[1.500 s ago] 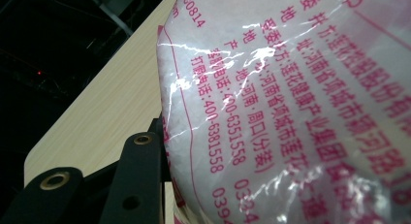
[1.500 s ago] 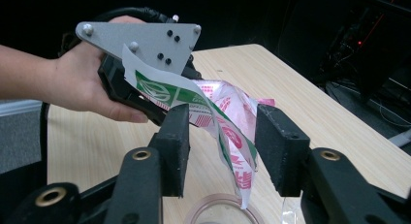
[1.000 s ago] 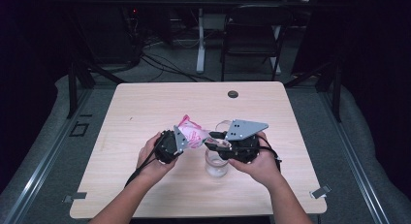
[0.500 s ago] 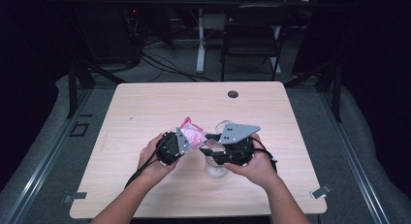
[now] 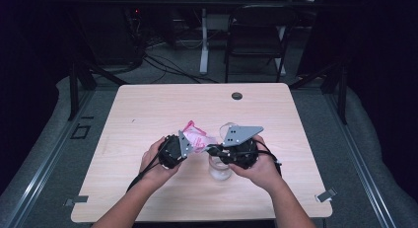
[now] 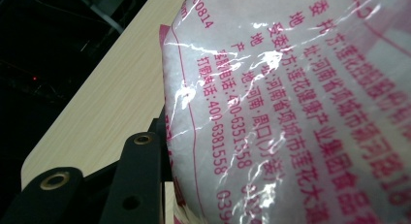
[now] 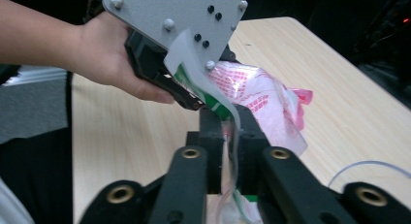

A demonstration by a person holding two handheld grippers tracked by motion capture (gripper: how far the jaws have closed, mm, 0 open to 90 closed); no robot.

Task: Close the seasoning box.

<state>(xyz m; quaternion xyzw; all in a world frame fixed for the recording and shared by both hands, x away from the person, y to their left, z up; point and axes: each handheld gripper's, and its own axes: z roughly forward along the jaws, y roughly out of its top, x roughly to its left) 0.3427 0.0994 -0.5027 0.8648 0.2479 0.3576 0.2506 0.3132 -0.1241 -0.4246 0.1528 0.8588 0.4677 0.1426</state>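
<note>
clear packet (image 6: 291, 107), pink Chinese print, "400-6351358"

The clear plastic bag (image 6: 291, 112) carries magenta print, seen close in the left gripper view. Digits "00814" stand near its top edge. Further along run lines of Chinese characters — one includes "河南省项城市", another "莲花健康产业集团" — and a phone number reads "400-6351358", with "6381558" beside it. In the high view and the right gripper view the bag's print is too small to read.
</note>
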